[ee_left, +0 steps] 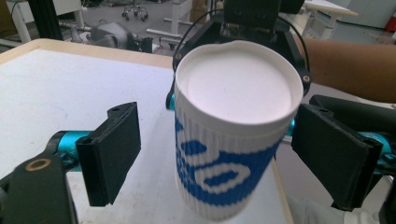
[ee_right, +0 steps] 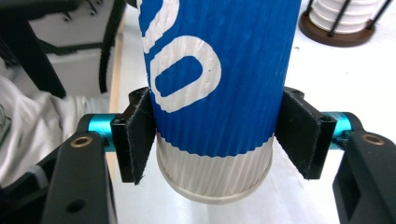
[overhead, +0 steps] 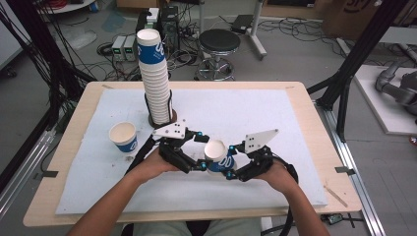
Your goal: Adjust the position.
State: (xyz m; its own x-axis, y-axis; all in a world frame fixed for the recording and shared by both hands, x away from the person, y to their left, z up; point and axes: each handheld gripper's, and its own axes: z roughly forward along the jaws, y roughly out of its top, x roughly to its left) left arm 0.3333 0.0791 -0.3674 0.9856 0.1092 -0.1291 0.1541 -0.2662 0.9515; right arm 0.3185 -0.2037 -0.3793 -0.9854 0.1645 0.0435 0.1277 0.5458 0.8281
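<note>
Your right claw (overhead: 230, 166) is clamped on the light, easily crushed paper cup (overhead: 217, 156) near its base; your left claw (overhead: 195, 153) stands apart around it. Squeeze gently on the ribbed sleeve.

black tongs (overhead: 212, 164), teal pins, grey triangular plates, trailing cables

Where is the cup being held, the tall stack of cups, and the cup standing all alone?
held cup (overhead: 217, 158), high view, on its blue and white side wall.
tall stack of cups (overhead: 156, 83), high view, on the ribbed white middle.
lone cup (overhead: 125, 139), high view, on its outer wall.
</note>
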